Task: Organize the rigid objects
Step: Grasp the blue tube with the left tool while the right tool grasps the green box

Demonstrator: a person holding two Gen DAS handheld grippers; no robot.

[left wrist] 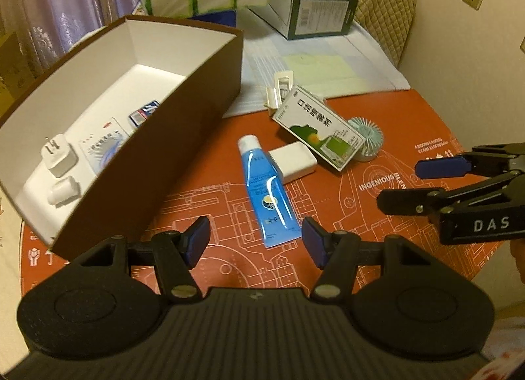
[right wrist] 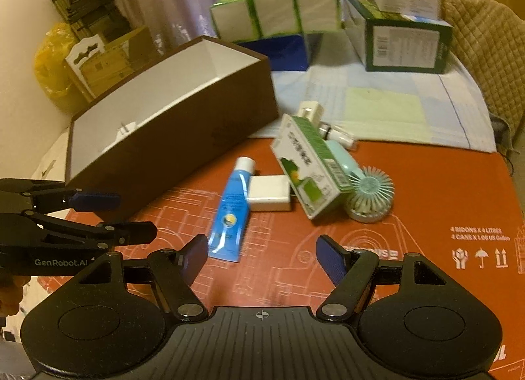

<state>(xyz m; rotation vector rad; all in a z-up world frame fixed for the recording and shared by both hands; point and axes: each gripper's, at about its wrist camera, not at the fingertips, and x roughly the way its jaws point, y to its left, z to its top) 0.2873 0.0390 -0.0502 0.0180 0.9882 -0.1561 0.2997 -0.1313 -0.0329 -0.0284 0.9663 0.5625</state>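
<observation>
Grippers hang above an orange mat (left wrist: 410, 123), both empty: the left gripper (left wrist: 256, 240) spreads its blue pads apart over the foot of a blue tube (left wrist: 267, 192), touching nothing, and the right gripper (right wrist: 262, 257) gapes likewise. Beside the tube lie a white block (left wrist: 295, 161) touching it, a tilted green carton (left wrist: 320, 128) and a pale blue fan (left wrist: 367, 142), with no obstacle between. To the left, a brown box (left wrist: 183, 137) holds a white plug (left wrist: 59, 156), a white cylinder (left wrist: 64, 191) and small packets (left wrist: 105, 143).
</observation>
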